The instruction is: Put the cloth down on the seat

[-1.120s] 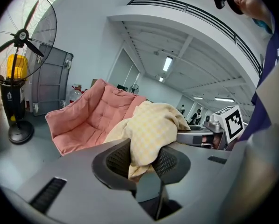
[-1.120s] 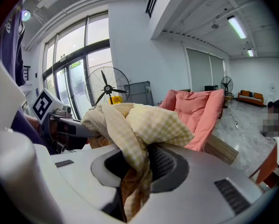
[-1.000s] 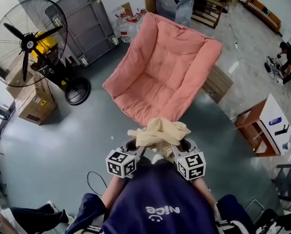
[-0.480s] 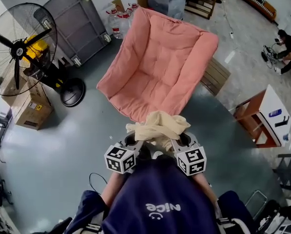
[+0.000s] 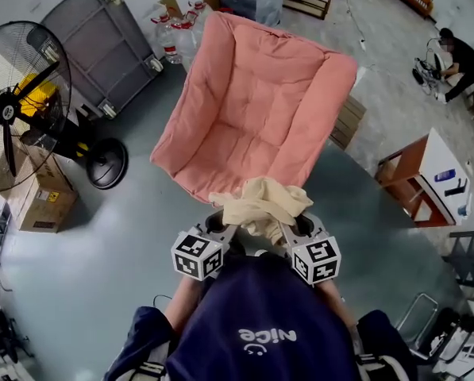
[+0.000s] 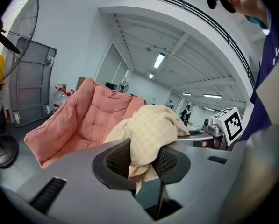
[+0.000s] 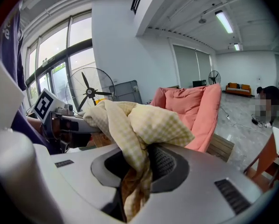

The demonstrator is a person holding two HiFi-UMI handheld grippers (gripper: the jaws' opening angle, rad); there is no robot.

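Note:
A cream checked cloth hangs bunched between both grippers, just at the near edge of the pink cushioned seat. My left gripper is shut on one end of the cloth, which bulges over its jaws. My right gripper is shut on the other end of the cloth. The pink seat lies ahead of the left gripper, and the seat shows to the right in the right gripper view.
A standing fan and a cardboard box are at the left. A grey metal cart leans behind the seat, with water bottles beside it. A wooden desk stands at the right. A person crouches far right.
The view has moved forward: the pink seat sits nearer to the grippers and the fan has slid left. Both grippers still hold the cloth the same way.

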